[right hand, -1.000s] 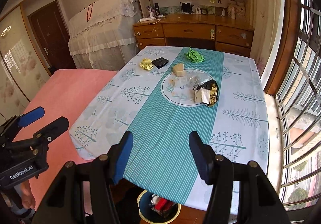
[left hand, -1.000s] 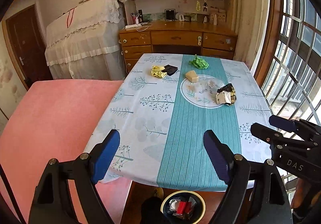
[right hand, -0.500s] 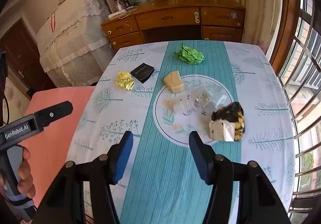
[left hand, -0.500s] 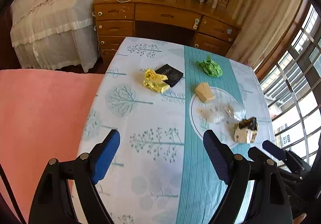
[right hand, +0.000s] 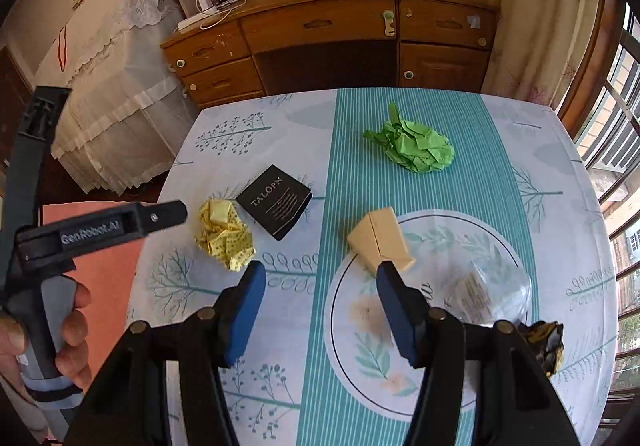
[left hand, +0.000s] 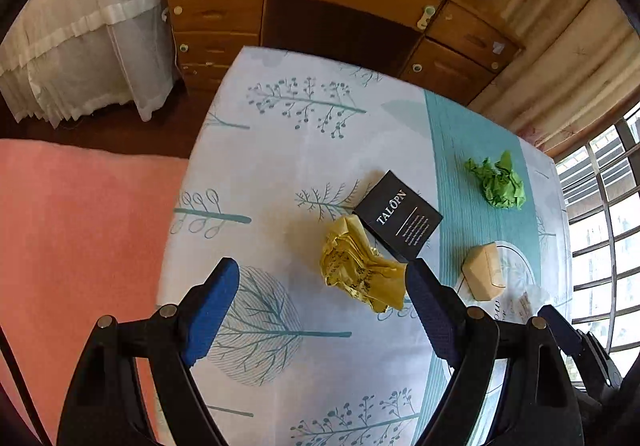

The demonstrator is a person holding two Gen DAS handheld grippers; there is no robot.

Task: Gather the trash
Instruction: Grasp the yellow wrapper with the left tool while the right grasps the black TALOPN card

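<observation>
My left fingers (left hand: 320,300) stand wide apart and clamp nothing; they point steeply down over the worktop (left hand: 280,150), which is covered by a pale cloth printed with trees and a teal striped band down its middle. The crumpled yellow paper wad (left hand: 360,270) lies on the cloth just ahead of the gap between them, nearer the blue pad on the picture's right. Touching the far edge of that wad is a flat black card with white lettering (left hand: 400,220). Farther off, on the teal band, sits a crumpled green paper ball (left hand: 498,182), well apart from the rest. A tan wedge-shaped cardboard carton (left hand: 484,276) lies at the rim of the round printed motif on the cloth.

My right fingers (right hand: 320,302) are also apart and empty, hanging over the teal band. The tip of the one on the picture's right overlaps the near corner of the tan carton in that view; I cannot tell whether it touches. Beside it, a clear crinkled plastic wrapper (right hand: 490,292) lies on the round motif, and a black-and-gold foil wrapper (right hand: 546,340) shows partly behind my right finger's frame. A hand (right hand: 44,338) grips the left tool's handle at the left edge.
</observation>
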